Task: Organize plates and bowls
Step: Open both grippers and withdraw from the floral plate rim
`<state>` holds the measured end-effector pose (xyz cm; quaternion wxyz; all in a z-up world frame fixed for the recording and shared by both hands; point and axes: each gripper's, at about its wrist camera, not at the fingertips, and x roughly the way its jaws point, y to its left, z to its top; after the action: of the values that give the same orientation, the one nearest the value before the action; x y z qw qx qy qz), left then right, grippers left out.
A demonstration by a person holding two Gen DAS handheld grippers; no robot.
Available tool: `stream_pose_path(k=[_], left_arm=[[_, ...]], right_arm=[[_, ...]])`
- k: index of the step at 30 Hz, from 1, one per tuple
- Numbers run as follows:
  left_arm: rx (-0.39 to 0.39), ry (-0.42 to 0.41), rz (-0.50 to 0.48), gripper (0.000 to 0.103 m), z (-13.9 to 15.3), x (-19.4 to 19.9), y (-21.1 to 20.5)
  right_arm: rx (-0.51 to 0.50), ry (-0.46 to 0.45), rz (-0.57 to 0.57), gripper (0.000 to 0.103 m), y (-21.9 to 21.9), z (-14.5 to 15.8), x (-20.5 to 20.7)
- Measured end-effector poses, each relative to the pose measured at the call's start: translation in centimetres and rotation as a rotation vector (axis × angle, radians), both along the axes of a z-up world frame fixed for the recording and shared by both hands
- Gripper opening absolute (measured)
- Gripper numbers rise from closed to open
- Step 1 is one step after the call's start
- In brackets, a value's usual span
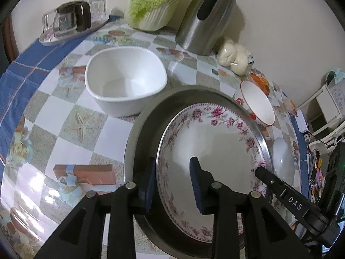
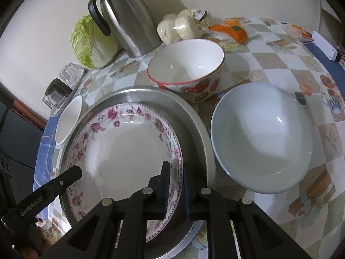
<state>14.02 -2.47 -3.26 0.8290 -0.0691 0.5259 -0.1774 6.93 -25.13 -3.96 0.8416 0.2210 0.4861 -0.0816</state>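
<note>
The table, under a checkered cloth printed with gift boxes and starfish, fills both views. At lower centre of each view sits a round metal tray, and the floral-rimmed plate lies inside it, set toward one side so that a dark crescent of tray floor shows.

In the right wrist view a pale blue-grey bowl stands right of centre, just beside the tray. A red-rimmed flowered bowl is above centre, touching or nearly touching the tray's far edge. In the left wrist view a squarish white bowl sits left of centre, close to the tray.

Along the wall at the top stand a steel jug, a cabbage, a bag of white buns and, at upper left, a small tray of glassware.

Both tools point steeply down from the bottom edge. The left gripper straddles the plate's rim. One pad is over the tray floor and the other over the plate's well, with clear gaps on both sides: it is open. The right gripper has the opposite rim between narrowly spaced pads. Whether they press the plate I cannot tell.
</note>
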Motion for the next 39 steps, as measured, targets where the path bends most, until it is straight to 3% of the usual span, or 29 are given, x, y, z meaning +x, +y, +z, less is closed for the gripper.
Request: stream_pose_path(k=[2, 6, 8, 10, 12, 16, 21, 25, 30, 39], left_arm=[[0.004, -0.015, 0.002, 0.038, 0.5, -0.1, 0.1], [0.003, -0.038, 0.011, 0.039, 1.5, -0.3, 0.4], [0.013, -0.054, 0.014, 0.055, 2.1, -0.4, 0.5], [0.027, -0.071, 0.012, 0.061, 2.6, -0.6, 0.5], [0.045, -0.078, 0.011, 0.062, 2.9, -0.6, 0.4], [0.083, -0.069, 0.032, 0.079, 2.8, -0.5, 0.7], [0.169, -0.057, 0.058, 0.079, 2.2, -0.3, 1.0], [0.198, -0.059, 0.070, 0.083, 2.0, -0.3, 1.2], [0.221, -0.082, 0.074, 0.084, 2.1, -0.3, 1.3], [0.223, -0.100, 0.098, 0.084, 2.2, -0.2, 1.6]], right_arm=[[-0.006, -0.014, -0.008, 0.024, -0.2, 0.6, -0.2], [-0.005, -0.033, -0.009, 0.023, -0.5, 1.5, -0.5], [-0.011, -0.046, -0.005, 0.023, -0.4, 2.2, -0.6], [-0.019, -0.057, -0.002, 0.033, -0.2, 2.7, -0.8], [-0.040, -0.060, 0.003, 0.050, 0.1, 3.3, -0.9], [-0.091, -0.066, 0.032, 0.063, 0.9, 4.1, -0.9], [-0.114, -0.068, 0.038, 0.084, 1.2, 4.4, -1.0], [-0.137, -0.060, 0.043, 0.088, 1.2, 4.3, -1.1], [-0.153, -0.061, 0.044, 0.101, 1.4, 4.3, -1.1], [-0.172, -0.058, 0.050, 0.103, 1.6, 4.3, -1.0]])
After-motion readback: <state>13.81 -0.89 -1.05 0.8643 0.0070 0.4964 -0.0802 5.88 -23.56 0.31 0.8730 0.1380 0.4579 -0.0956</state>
